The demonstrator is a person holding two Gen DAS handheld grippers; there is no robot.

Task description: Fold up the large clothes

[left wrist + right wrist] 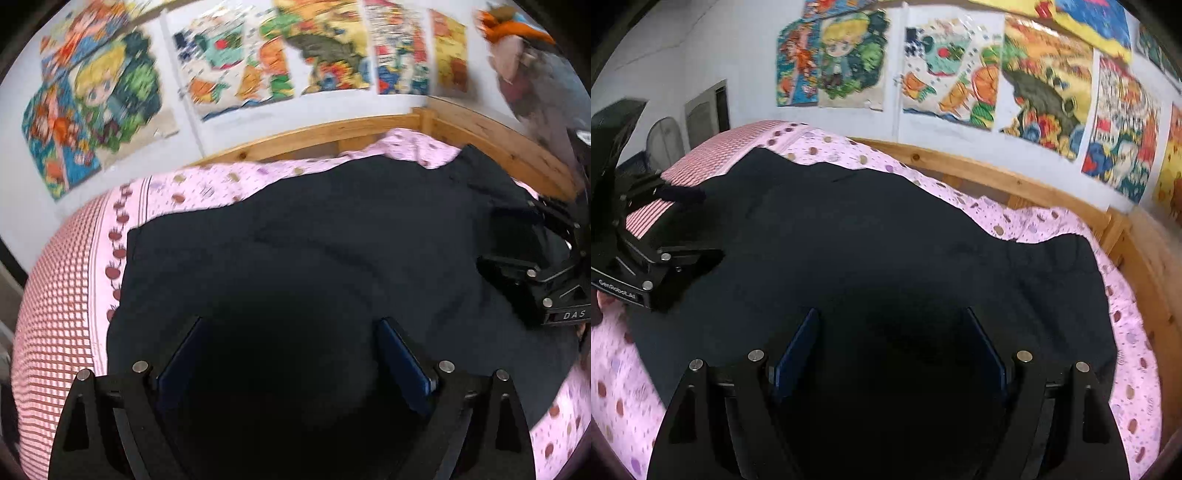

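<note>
A large dark navy garment (pixel 314 240) (pixel 868 240) lies spread flat on a pink patterned bedsheet (pixel 207 184) (pixel 1034 221). My left gripper (pixel 290 321) hovers over the garment's near-left part, open, its blue pads wide apart with only the cloth below them. The right wrist view shows it at the left edge as the left gripper (pixel 705 225), again open. My right gripper (pixel 890 312) is over the garment's near-right part and is also open, gripping nothing. It shows as the right gripper (pixel 517 236) at the right edge of the left wrist view.
A wooden bed frame (pixel 332 136) (pixel 1015 184) runs along the far side and right end of the bed. Colourful posters (pixel 229 62) (pixel 953 74) cover the white wall behind. A red-checked strip of sheet (pixel 59 277) covers the bed's left end. A stuffed toy (pixel 513 48) is at the top right.
</note>
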